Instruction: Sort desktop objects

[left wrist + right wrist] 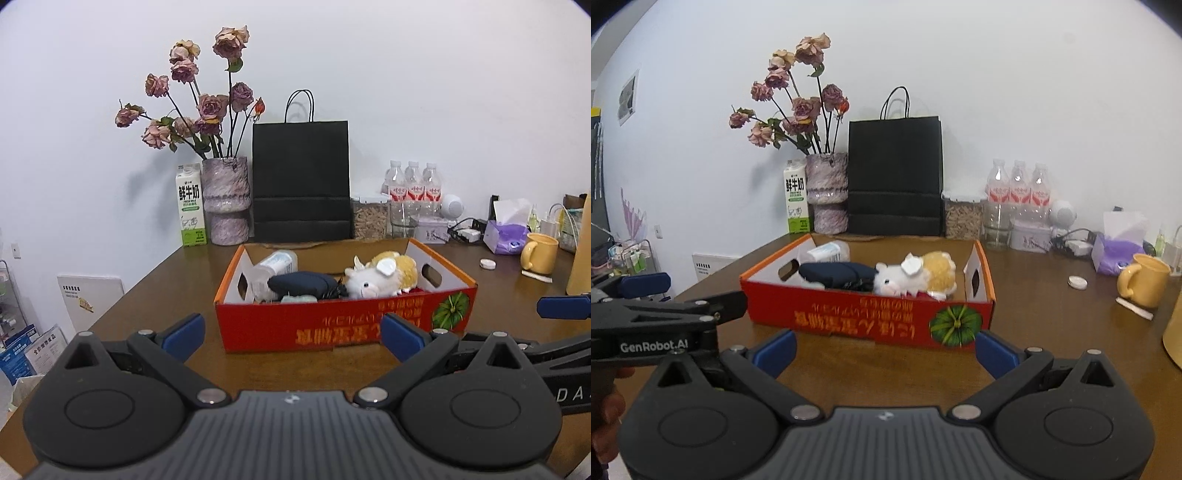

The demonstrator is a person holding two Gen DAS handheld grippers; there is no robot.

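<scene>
We see the left claw (291, 334) and the right claw (885, 350) both spread wide and empty, low in their frames above the brown counter (166, 280). At frame centre sits the red box (343, 325), holding a plush sheep (376, 277), a dark pouch (303, 282) and a clear bottle (275, 264). A yellow mug (1145, 275) stands at right.

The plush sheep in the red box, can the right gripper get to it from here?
Probably yes. The right gripper is open, facing the red box, which has no lid. The plush sheep lies on top, uncovered. Only the box's front wall stands between, so the gripper would have to go over it.
</scene>
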